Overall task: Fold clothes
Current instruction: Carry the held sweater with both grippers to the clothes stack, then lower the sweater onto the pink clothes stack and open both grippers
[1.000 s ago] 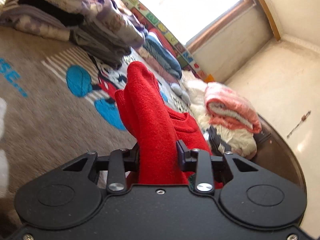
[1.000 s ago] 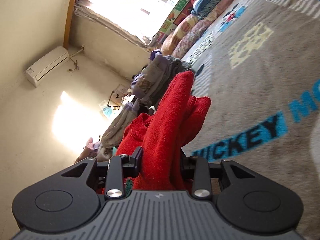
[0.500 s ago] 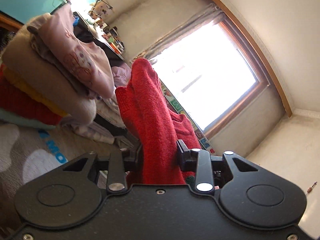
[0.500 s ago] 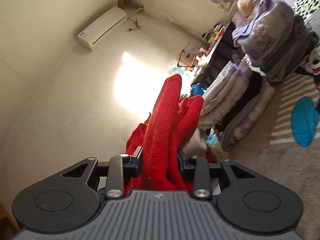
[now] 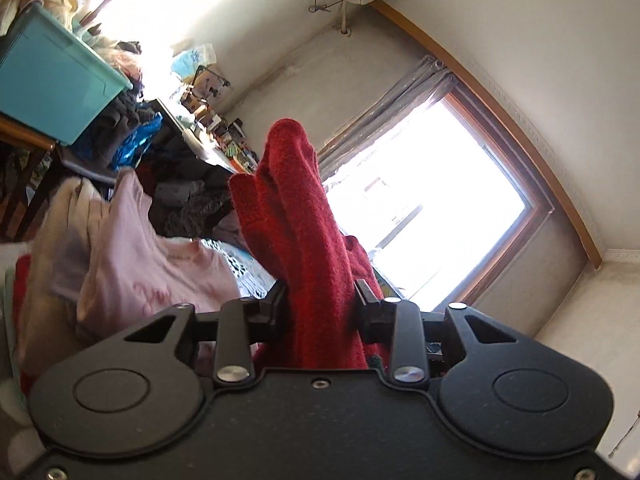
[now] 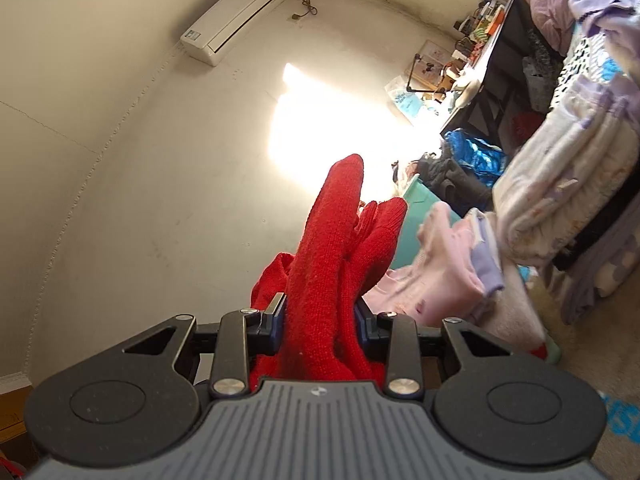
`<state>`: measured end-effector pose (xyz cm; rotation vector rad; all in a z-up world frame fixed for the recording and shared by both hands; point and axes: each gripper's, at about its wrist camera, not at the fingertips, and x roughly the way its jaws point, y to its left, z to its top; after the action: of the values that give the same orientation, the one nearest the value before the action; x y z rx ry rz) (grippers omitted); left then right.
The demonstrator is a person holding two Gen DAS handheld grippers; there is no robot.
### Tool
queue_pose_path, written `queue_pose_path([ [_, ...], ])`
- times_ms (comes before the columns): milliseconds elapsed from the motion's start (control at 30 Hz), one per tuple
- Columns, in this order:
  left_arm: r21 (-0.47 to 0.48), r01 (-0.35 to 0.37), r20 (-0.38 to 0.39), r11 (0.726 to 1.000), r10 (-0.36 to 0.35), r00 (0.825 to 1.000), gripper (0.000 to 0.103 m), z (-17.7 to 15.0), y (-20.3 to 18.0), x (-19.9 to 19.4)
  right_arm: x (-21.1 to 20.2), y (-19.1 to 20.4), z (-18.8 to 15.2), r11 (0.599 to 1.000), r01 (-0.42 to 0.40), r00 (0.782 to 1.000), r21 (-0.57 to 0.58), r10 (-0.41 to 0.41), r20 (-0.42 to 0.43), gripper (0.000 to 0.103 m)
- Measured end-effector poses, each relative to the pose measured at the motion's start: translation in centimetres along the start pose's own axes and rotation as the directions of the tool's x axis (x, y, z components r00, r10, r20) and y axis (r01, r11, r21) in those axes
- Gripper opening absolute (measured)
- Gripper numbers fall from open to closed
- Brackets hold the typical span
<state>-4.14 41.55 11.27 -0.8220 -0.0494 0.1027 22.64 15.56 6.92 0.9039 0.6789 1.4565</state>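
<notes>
Gripping a red knitted garment, our left gripper has its jaws clamped on a thick bunch of the wool, which stands up past them toward a bright wood-framed window. A pale pink folded top lies on a stack at left, below a teal plastic storage box.

From the right wrist, our right gripper likewise has its jaws clamped on the same red knit, raised against a cream wall bearing a white air conditioner. Piled pastel laundry rises at right, a beige carpet beneath it.
</notes>
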Motion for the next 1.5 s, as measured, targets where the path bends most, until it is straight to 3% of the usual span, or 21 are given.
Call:
queue_pose_path([
  [133,-0.003,-0.014,0.023,1.000,0.014,1.000,0.032,3.4,1.7,1.5,5.2,-0.4,2.2,0.997,-0.069,0.998,0.029,0.069,-0.004,0.036],
  [233,-0.033,-0.064,0.000,0.997,0.064,0.998,0.032,3.7,5.1,3.2,8.2,-2.3,2.8,0.989,-0.110,0.994,0.096,0.109,0.015,0.036],
  [267,-0.055,-0.115,-0.028,0.992,0.113,0.993,0.033,3.1,6.9,4.2,9.0,-3.8,2.6,0.989,-0.088,0.996,0.117,0.087,0.015,0.036],
  [333,-0.113,-0.255,-0.129,0.960,0.240,0.962,0.031,0.9,11.5,6.3,10.5,-7.3,2.0,0.988,-0.015,1.000,0.151,0.014,0.005,0.036],
  [367,-0.129,-0.236,-0.121,0.963,0.220,0.968,0.032,0.1,12.6,6.3,10.9,-9.1,1.4,0.985,0.032,0.999,0.169,-0.032,-0.005,0.035],
  [400,-0.144,-0.210,-0.108,0.967,0.195,0.975,0.032,-0.7,13.5,6.3,11.2,-11.1,0.6,0.978,0.086,0.996,0.188,-0.084,-0.019,0.025],
  [467,-0.102,-0.210,-0.078,0.972,0.202,0.976,0.032,-0.6,12.4,6.1,11.4,-13.7,-0.6,0.968,0.149,0.989,0.204,-0.146,-0.030,0.025],
  [633,-0.133,-0.213,-0.086,0.968,0.203,0.975,0.033,0.1,11.5,6.0,11.5,-12.2,-0.4,0.974,0.173,0.985,0.145,-0.172,-0.018,0.033],
  [700,-0.098,-0.214,-0.074,0.972,0.207,0.976,0.050,0.5,10.5,5.3,11.3,-11.0,-0.3,0.977,0.177,0.984,0.123,-0.176,-0.013,0.040],
  [733,-0.072,-0.217,-0.065,0.973,0.213,0.975,0.053,0.7,9.9,4.9,11.0,-10.3,-0.2,0.979,0.175,0.984,0.107,-0.176,-0.003,0.051],
  [800,-0.014,-0.232,-0.040,0.973,0.232,0.972,0.063,0.9,8.7,4.2,10.2,-9.2,0.2,0.981,0.181,0.983,0.070,-0.183,0.031,0.060],
  [967,0.068,-0.273,0.011,0.960,0.273,0.962,0.069,0.9,6.7,2.4,8.2,-6.5,0.8,0.966,0.254,0.966,-0.045,-0.251,0.066,0.068],
  [1033,0.100,-0.285,0.017,0.953,0.285,0.958,0.077,0.5,5.9,1.7,7.7,-5.4,0.5,0.952,0.287,0.958,-0.104,-0.282,0.057,0.072],
  [1200,0.203,-0.359,0.017,0.911,0.363,0.932,0.094,-1.0,3.9,0.5,6.2,-2.4,-1.0,0.913,0.350,0.935,-0.208,-0.353,0.025,0.080],
  [1333,0.296,-0.430,0.025,0.853,0.443,0.896,0.101,-2.1,1.7,-0.5,4.8,0.2,-2.5,0.874,0.405,0.907,-0.270,-0.420,-0.001,0.099],
  [1433,0.373,-0.452,0.026,0.810,0.478,0.878,0.103,-2.8,-0.3,-0.9,3.9,2.3,-3.3,0.841,0.442,0.885,-0.313,-0.465,-0.001,0.103],
  [1500,0.420,-0.491,0.041,0.763,0.524,0.850,0.103,-3.2,-1.8,-1.2,3.4,3.5,-3.7,0.816,0.467,0.868,-0.340,-0.497,-0.001,0.103],
])
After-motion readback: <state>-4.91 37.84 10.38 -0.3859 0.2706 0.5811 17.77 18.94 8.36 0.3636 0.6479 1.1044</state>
